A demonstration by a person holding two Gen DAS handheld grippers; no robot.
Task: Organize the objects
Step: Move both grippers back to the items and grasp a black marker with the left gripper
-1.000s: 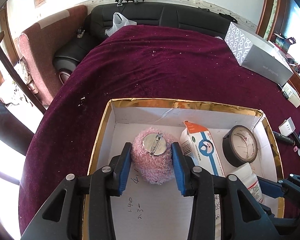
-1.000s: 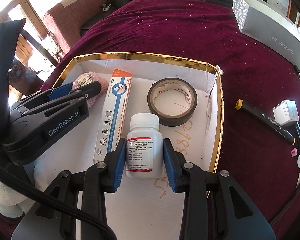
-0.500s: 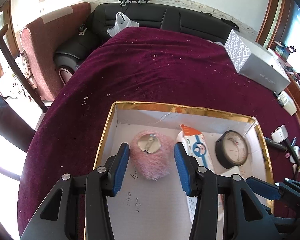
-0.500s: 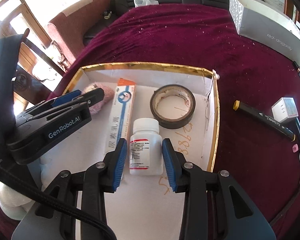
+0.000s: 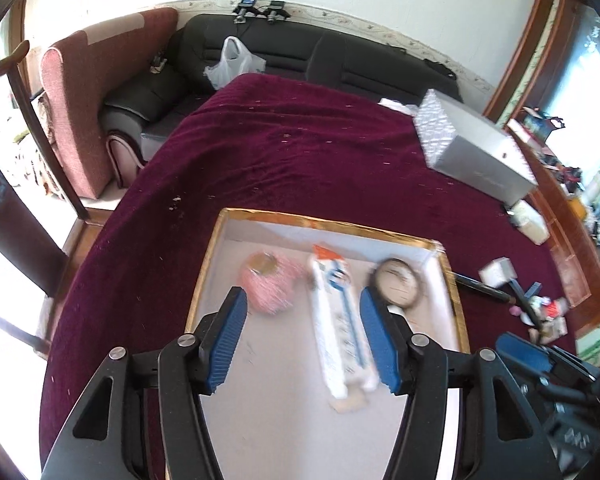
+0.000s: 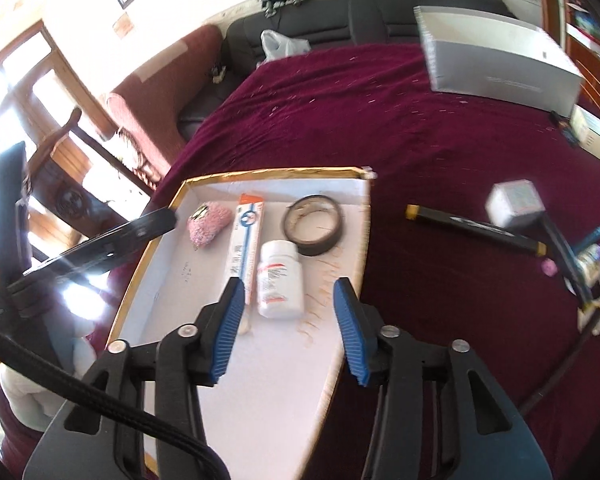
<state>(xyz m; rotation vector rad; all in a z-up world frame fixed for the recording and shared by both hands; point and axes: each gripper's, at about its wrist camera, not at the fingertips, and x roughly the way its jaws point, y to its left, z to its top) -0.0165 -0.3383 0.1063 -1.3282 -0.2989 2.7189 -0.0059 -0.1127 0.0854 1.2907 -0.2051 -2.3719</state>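
Box (image 6: 366,216) w/ gold rim holds, L to R: pink fuzzy ball (image 6: 208,224), tube carton (image 6: 246,236), pill bottle (image 6: 279,278), tape roll (image 6: 314,224). L claw (image 5: 300,342) and R claw (image 6: 286,326) both opening, nothing btwn pads. Risk: a dipping claw could knock the bottle over. Worktop (image 5: 300,152): maroon velvet cloth; black sofa (image 5: 300,52) behind, pen (image 6: 476,230) lying right of box.

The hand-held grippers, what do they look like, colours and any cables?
Each hand-held gripper is black plastic with two fingers. The left one and the right one both carry ribbed blue pads and round silver rivets at the finger joints. A thick black cable runs past the right one.
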